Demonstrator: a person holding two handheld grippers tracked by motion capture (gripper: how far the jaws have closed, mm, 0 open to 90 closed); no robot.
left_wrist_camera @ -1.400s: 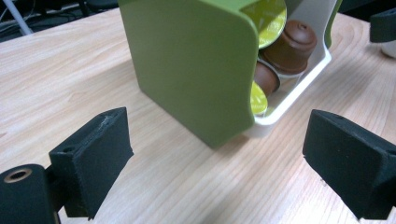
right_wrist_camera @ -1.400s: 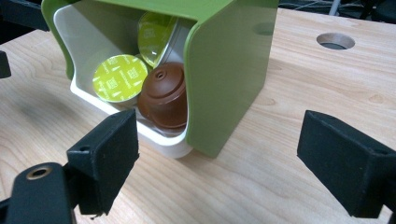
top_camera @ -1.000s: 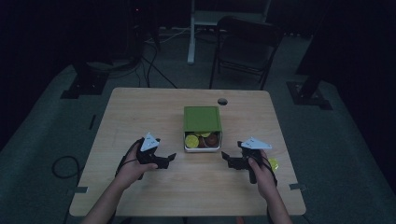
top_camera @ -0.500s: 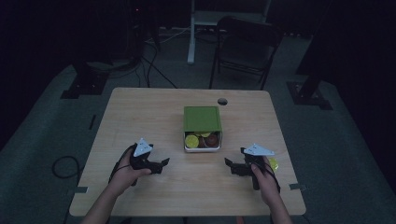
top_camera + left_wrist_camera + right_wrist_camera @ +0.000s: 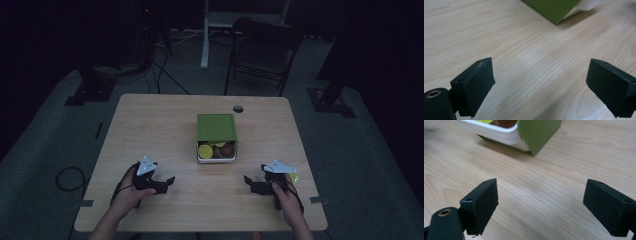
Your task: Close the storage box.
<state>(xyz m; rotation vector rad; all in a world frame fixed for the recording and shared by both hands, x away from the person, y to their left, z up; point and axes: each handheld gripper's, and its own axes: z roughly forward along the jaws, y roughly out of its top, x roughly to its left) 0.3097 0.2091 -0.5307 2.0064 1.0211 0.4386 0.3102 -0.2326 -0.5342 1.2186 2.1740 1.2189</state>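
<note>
Resting on the tabletop, your left tongs and right tongs both gape empty, flanking the green box just ahead; approach its white tray squarely, from both sides.

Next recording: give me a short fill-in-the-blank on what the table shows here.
1. The lid that partly covers the white box is ____ in colour.
2. The jaws of the left tool stand ____.
3. The right tool grips ____.
4. Box and tools are on a ____ table.

Missing words: green; open; nothing; wooden
</note>
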